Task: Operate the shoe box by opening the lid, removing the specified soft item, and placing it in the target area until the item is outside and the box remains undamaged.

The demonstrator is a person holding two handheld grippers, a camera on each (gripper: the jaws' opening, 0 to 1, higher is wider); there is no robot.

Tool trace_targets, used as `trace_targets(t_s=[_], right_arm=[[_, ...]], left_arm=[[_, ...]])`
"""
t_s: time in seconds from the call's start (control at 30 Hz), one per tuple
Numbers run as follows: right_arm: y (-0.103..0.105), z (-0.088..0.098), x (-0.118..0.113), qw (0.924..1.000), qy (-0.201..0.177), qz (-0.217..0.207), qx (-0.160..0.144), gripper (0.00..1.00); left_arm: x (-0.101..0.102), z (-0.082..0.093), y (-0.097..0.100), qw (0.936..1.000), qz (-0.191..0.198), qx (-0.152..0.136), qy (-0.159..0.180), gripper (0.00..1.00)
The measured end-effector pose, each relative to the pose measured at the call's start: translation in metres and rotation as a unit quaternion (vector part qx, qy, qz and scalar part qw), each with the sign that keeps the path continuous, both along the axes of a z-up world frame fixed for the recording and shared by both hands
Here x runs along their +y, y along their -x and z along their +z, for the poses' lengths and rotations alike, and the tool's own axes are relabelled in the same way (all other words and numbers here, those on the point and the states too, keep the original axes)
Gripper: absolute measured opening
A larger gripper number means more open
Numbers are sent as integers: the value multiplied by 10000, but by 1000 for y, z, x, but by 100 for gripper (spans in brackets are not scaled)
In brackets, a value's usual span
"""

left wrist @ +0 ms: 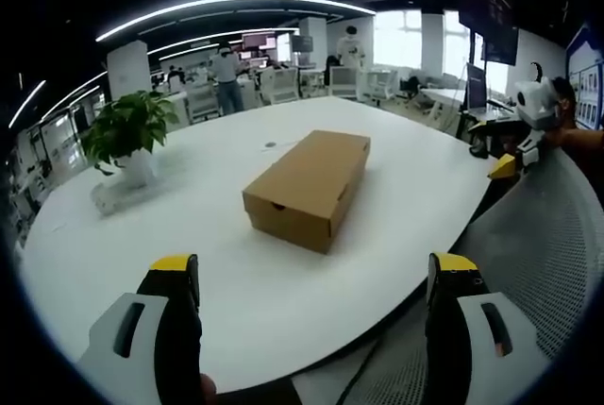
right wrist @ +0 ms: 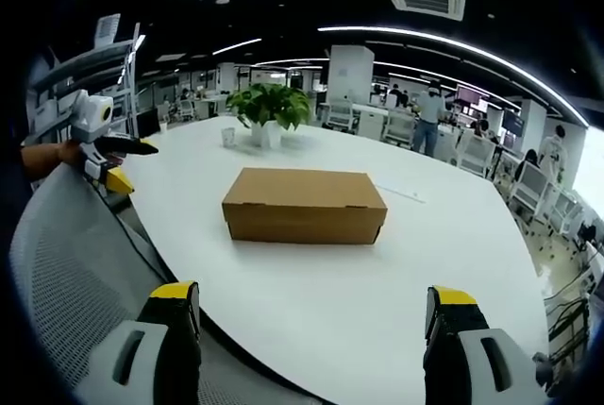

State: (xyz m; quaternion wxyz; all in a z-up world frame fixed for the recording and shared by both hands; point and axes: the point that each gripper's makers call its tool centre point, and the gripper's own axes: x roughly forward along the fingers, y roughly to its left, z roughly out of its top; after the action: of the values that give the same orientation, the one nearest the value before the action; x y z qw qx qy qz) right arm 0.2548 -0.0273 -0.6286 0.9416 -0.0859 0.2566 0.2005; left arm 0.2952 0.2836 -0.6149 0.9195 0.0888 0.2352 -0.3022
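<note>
Two grippers, left [left wrist: 314,278] and right [right wrist: 314,306], spread wide, grasping nothing; closed box [left wrist: 309,187] at twelve o'clock on table [left wrist: 396,226]; right view adds box's long side.

An open-plan office: rows of desks [left wrist: 283,84] and chairs [right wrist: 472,150], ceiling light strips [left wrist: 226,4], potted plant [right wrist: 269,108].

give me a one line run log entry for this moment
stage: pre-contact | shoe box: lid closed, on white table | left hand-held gripper: open, apart from box | right hand-held gripper: open, apart from box | soft item: hidden
</note>
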Motion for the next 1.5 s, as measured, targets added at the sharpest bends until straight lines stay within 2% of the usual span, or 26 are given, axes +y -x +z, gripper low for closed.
trace_targets(t_s=[0.33, 0.47, 0.57, 0.67, 1.0, 1.27, 1.5], right_arm=[[-1, 3, 2, 9999, 48, 109, 34, 100], [-2, 3, 6, 9994, 138, 298, 122, 100], [-6, 5, 7, 9992, 182, 357, 89, 100], [-11, 7, 8, 9990, 185, 401, 79, 100], [-32, 20, 7, 9983, 237, 529, -79, 100], [-49, 20, 5, 9971, 282, 687, -139, 100], [-63, 16, 1, 9951, 372, 905, -115, 100]], left_arm=[[-1, 4, -2, 10000, -24, -11, -74, 99], [-3, 5, -1, 9999, -72, 21, -120, 99], [-6, 7, 0, 9996, -200, 130, -141, 99], [-7, 13, -2, 9996, -215, 87, -167, 99], [-10, 25, -20, 9999, -120, -19, -112, 99], [-22, 25, -38, 9999, -77, -1, 81, 99], [-34, 24, -51, 9999, -56, 41, 107, 98]])
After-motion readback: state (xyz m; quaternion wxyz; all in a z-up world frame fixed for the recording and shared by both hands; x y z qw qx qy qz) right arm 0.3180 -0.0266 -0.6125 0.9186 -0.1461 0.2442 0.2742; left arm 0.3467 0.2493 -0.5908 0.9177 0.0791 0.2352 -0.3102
